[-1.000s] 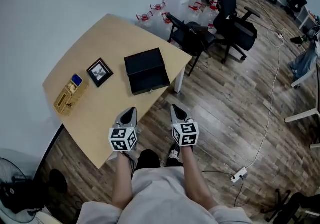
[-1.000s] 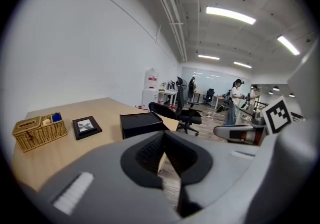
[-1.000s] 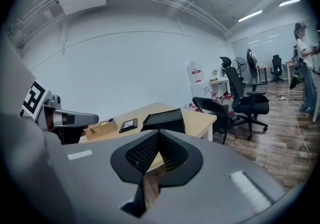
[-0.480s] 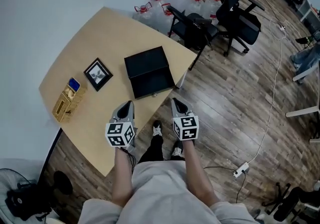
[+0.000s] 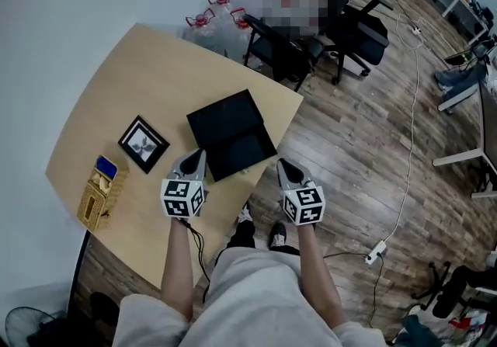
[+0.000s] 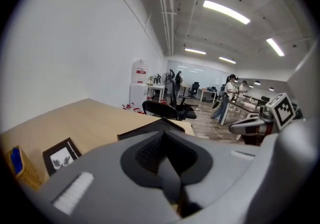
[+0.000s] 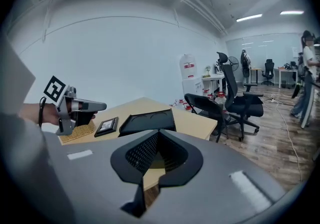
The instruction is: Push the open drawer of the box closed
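Observation:
A black box (image 5: 224, 119) sits near the front corner of the wooden table (image 5: 140, 66), with its drawer (image 5: 245, 155) pulled out toward me. My left gripper (image 5: 196, 154) is shut and empty, its tip over the table just left of the drawer's front. My right gripper (image 5: 284, 164) is also shut and empty, held off the table edge to the right of the drawer front. Beyond the jaws in the left gripper view (image 6: 170, 188) lies the box (image 6: 135, 132). In the right gripper view (image 7: 145, 188) the box (image 7: 147, 120) is ahead to the left.
A small framed picture (image 5: 143, 144) and a woven golden box (image 5: 97, 196) lie on the table's left part. Black office chairs (image 5: 276, 46) stand behind the table, with water bottles (image 5: 210, 21) on the floor. A cable and power strip (image 5: 374, 248) run at the right.
Both grippers have moved forward toward the box. The left tip now reaches beside the drawer front, and the right has drawn level with the drawer's right side. The drawer is still out.

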A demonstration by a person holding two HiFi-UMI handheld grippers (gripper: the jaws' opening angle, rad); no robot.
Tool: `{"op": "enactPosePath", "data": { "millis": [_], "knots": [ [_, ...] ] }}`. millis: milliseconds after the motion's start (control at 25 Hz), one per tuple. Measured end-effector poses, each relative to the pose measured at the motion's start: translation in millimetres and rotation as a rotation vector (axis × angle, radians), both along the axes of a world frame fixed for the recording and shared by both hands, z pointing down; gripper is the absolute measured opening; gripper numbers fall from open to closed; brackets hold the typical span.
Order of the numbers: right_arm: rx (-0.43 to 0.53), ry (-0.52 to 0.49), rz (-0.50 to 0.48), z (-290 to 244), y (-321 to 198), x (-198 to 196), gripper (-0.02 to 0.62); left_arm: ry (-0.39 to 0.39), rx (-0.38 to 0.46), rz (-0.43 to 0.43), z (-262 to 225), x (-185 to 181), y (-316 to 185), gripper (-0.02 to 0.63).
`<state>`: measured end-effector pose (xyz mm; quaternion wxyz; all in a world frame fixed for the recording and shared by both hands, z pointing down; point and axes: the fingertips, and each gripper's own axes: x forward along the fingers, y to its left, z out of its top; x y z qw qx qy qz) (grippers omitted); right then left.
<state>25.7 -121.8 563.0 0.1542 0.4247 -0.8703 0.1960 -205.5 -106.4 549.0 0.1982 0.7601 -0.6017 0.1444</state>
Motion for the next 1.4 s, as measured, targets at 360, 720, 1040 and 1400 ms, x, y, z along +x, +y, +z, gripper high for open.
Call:
{"op": "enactPosePath", "data": {
  "millis": [360, 720, 1040, 1400],
  "knots": [
    [-0.094, -0.039, 0.019, 30.2, -3.8, -25.7, 0.002, -0.108, -0.061, 0.183, 46.5, -42.5, -46.7, 0.052],
    [-0.177, 0.01, -0.089, 79.8, 18.4, -69.6, 0.003, -0.165, -0.104, 0.368, 92.4, -28.5, -61.9, 0.053],
    [-0.208, 0.069, -0.15, 105.6, 26.2, -78.7, 0.003, -0.125, -0.156, 0.424, 116.6, -16.3, -65.4, 0.052],
    [-0.26, 0.11, -0.154, 133.3, 37.0, -74.3, 0.029, -0.11, -0.164, 0.408, 125.6, -26.3, -73.0, 0.052]
  ]
}}
